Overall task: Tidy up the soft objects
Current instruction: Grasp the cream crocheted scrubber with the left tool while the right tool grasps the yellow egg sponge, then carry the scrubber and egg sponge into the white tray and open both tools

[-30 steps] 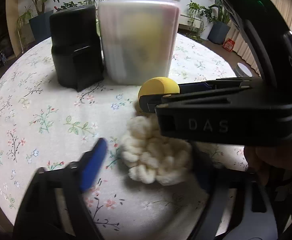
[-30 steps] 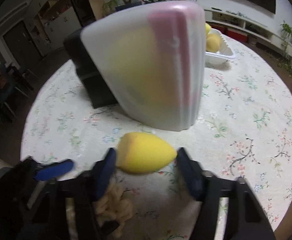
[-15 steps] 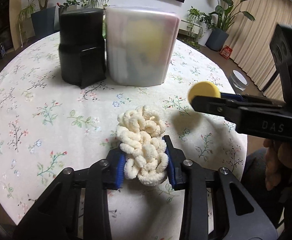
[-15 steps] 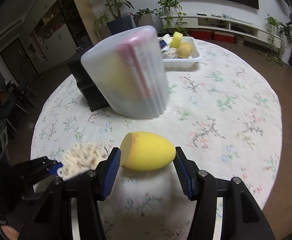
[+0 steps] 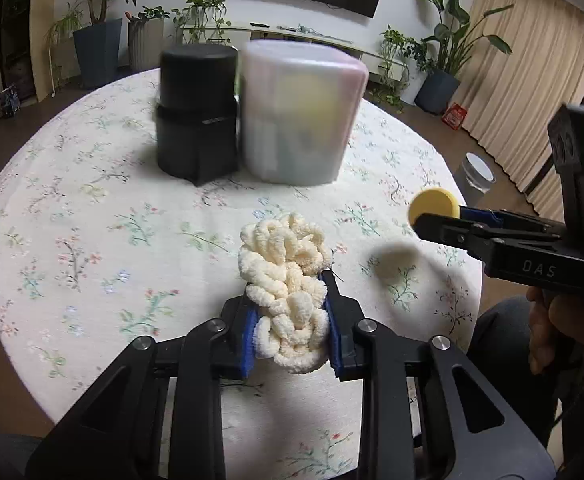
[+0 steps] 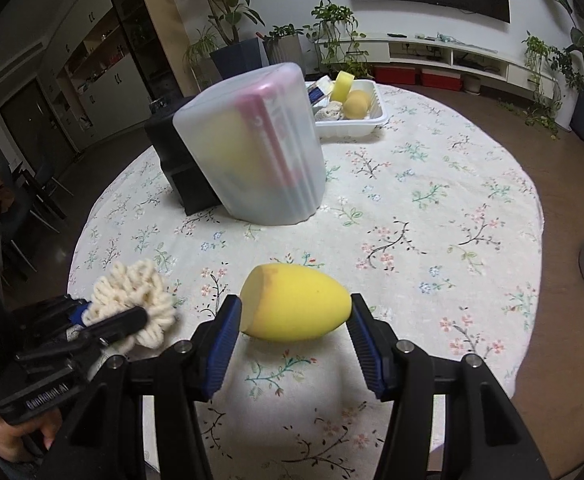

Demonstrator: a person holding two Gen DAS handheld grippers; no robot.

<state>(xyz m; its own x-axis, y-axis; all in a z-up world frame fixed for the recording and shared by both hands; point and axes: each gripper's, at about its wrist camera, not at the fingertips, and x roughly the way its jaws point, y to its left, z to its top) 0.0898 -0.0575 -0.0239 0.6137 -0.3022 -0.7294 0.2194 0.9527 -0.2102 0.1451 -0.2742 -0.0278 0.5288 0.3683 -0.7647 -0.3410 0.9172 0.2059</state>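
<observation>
A cream bundle of looped yarn [image 5: 284,256] sticks out forward from my left gripper [image 5: 291,320], which is shut on its near end just above the flowered tablecloth [image 5: 92,216]. A yellow egg-shaped sponge [image 6: 296,300] lies sideways between the blue pads of my right gripper [image 6: 294,314], which is shut on it and holds it clear of the cloth. In the left wrist view the sponge [image 5: 434,202] shows at the right, end on. From the right wrist the left gripper [image 6: 132,316] and the yarn [image 6: 132,284] appear at lower left.
A frosted plastic container [image 5: 298,112] and a black cylinder [image 5: 196,112] stand side by side at the table's far part. Behind them a white tray [image 6: 348,130] holds several sponges. A grey bin [image 5: 477,172] stands on the floor past the right edge.
The left jaws closed on the yarn and raised it slightly. The right gripper carried the sponge up and back from the frosted container, off to the right.
</observation>
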